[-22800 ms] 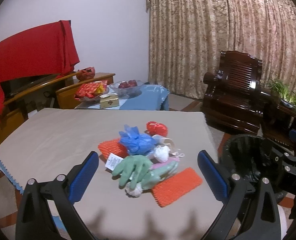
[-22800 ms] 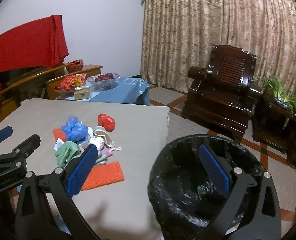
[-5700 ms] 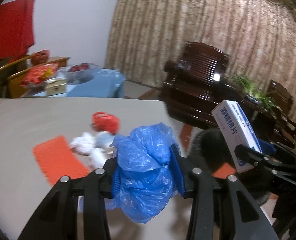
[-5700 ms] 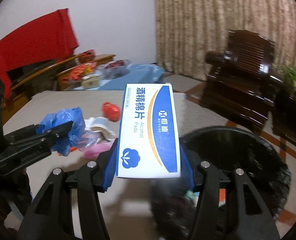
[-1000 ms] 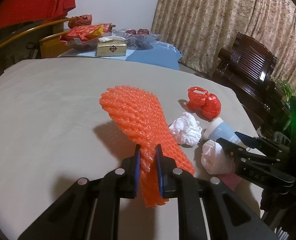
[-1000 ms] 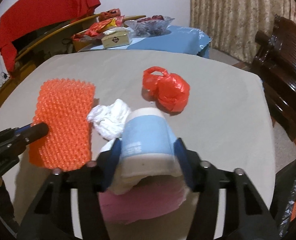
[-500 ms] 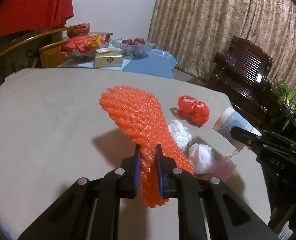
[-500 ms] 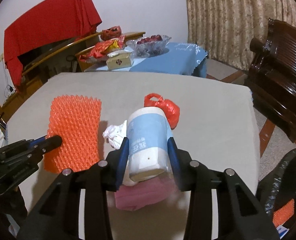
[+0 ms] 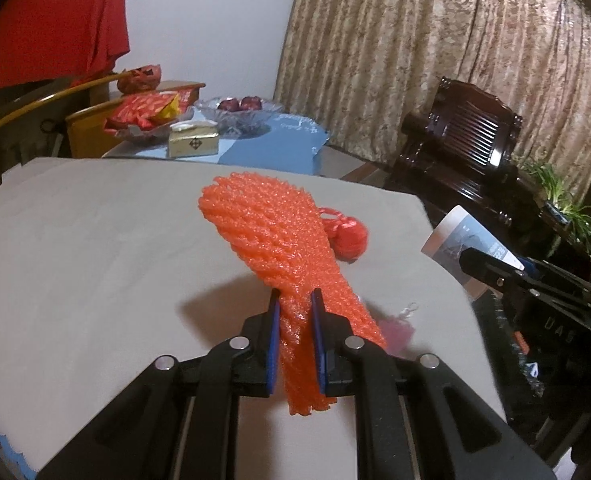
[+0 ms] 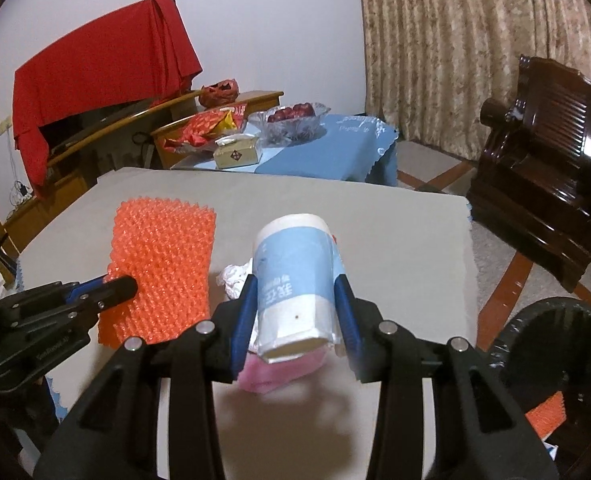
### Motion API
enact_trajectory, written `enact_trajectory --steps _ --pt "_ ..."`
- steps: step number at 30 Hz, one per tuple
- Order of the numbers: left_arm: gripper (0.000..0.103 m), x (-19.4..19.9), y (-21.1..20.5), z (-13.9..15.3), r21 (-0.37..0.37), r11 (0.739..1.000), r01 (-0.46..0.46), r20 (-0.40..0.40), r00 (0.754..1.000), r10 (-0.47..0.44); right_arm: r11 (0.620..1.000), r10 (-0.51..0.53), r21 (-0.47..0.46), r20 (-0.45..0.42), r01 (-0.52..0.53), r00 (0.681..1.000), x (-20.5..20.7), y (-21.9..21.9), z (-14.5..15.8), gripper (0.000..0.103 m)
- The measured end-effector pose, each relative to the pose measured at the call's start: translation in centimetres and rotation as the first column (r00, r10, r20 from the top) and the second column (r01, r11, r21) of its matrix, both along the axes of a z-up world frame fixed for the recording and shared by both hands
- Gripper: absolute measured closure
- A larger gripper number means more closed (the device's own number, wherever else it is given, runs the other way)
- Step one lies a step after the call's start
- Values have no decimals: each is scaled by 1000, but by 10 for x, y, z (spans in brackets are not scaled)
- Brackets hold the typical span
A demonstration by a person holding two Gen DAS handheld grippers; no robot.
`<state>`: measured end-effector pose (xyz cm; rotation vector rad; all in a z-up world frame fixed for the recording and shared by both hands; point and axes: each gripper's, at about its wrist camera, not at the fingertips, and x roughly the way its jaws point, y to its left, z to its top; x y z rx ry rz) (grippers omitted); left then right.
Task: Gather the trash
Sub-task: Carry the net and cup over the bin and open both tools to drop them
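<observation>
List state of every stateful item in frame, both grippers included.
left gripper: jaws shut on orange foam net, lifted off table
right gripper: jaws shut on paper cup, held tilted, mouth away from camera
red bag: knotted, on table
crumpled tissue: on table
pink item: on table, partly hidden
trash bin: open, black liner, orange net inside

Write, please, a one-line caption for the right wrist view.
Right claw holds a paper cup above the table; trash bin waits at right.
</observation>
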<state>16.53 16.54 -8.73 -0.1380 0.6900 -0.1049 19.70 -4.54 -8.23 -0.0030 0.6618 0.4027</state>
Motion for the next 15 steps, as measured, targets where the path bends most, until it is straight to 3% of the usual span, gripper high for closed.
enact_trajectory --steps 15 --pt "89 -29 -55 31 6 995 100 58 993 -100 996 -80 35 63 78 995 -48 -51 26 65"
